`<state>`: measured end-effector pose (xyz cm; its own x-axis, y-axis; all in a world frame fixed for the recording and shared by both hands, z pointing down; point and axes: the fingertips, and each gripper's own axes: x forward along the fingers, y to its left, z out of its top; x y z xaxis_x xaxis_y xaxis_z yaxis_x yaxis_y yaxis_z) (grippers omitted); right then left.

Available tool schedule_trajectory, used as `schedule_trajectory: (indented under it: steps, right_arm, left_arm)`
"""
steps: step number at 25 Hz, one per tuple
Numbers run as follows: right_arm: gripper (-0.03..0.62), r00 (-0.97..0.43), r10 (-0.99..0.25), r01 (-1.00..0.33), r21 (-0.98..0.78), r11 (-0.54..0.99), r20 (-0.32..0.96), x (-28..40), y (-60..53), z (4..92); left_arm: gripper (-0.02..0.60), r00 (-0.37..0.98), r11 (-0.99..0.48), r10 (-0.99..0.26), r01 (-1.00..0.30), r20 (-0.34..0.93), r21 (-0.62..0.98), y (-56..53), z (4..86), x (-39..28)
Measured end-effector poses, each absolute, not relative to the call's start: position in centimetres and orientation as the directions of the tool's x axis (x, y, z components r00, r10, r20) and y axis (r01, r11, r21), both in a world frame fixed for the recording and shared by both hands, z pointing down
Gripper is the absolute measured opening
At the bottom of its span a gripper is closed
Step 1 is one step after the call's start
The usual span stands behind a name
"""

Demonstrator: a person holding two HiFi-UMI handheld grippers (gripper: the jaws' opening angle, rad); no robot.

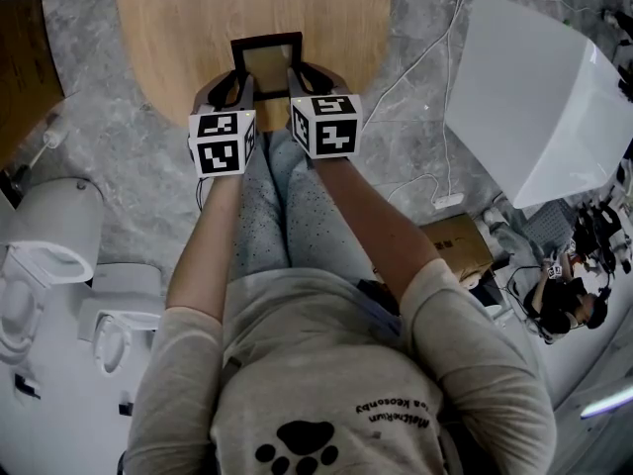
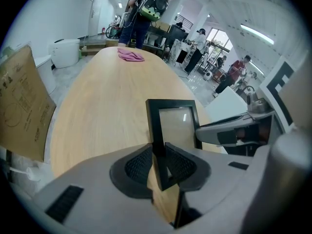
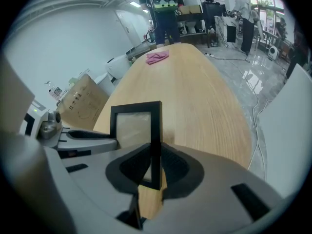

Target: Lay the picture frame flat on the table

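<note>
Frame position: the picture frame (image 1: 267,65) is held upright over the near end of the table (image 1: 178,28), with its black border and pale pane turned toward the person. Its lower edge is hidden behind the grippers in the head view, so contact with the table cannot be told.
Left gripper: the left gripper (image 2: 158,162) is closed on the frame's left side bar, low down. Its ribbed fingers (image 2: 139,165) are pressed against both faces of the bar.
Right gripper: the right gripper (image 3: 152,167) is closed on the frame's right side bar, likewise low down. Its fingers (image 3: 134,165) are set tight on the bar.
Gripper layout: both grippers are pointed steeply down and away from the person, side by side. The marker cubes (image 1: 224,142) are held close together above the person's legs (image 1: 287,206).
Table: a long oval top of light wood is seen. A pink cloth (image 2: 130,55) lies near its far end, well apart from the frame.
Surroundings: a cardboard sheet (image 2: 22,106) is leaned beside the table on the left. A large white box (image 1: 534,97) stands on the grey floor (image 1: 129,166) at the right, with white cables (image 1: 425,62) strewn between it and the table. People (image 2: 146,13) are seen standing past the table's far end.
</note>
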<state>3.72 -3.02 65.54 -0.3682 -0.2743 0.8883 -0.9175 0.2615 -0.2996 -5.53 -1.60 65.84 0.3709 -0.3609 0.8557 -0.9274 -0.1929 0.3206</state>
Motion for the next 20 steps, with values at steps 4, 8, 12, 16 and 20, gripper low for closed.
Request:
schedule_trajectory:
  steps: [4, 8, 12, 16, 20]
  right_arm:
    - [0.067, -0.368, -0.271, -0.917, -0.299, 0.266, 0.889, 3.6, -3.3, 65.9]
    - [0.067, -0.372, -0.265, -0.913, -0.3, 0.275, 0.89, 3.3, -3.5, 66.4]
    - [0.067, -0.373, -0.264, -0.913, -0.301, 0.274, 0.889, 3.4, -3.7, 66.6]
    - [0.067, -0.372, -0.263, -0.915, -0.304, 0.266, 0.89, 3.4, -3.8, 66.8]
    - [0.067, -0.369, -0.259, -0.917, -0.303, 0.261, 0.893, 3.2, -3.9, 67.1]
  left_arm:
    - [0.087, 0.369, -0.189, -0.356, -0.928, 0.858, 0.321, -1.8, 66.2, -5.7]
    - [0.089, 0.368, -0.182, -0.349, -0.929, 0.862, 0.323, -1.8, 66.8, -5.8]
    - [0.089, 0.367, -0.175, -0.347, -0.929, 0.863, 0.324, -2.0, 67.0, -5.8]
    - [0.089, 0.368, -0.175, -0.345, -0.929, 0.864, 0.326, -2.1, 67.2, -5.8]
    - [0.089, 0.367, -0.173, -0.339, -0.929, 0.866, 0.326, -2.3, 67.4, -6.0]
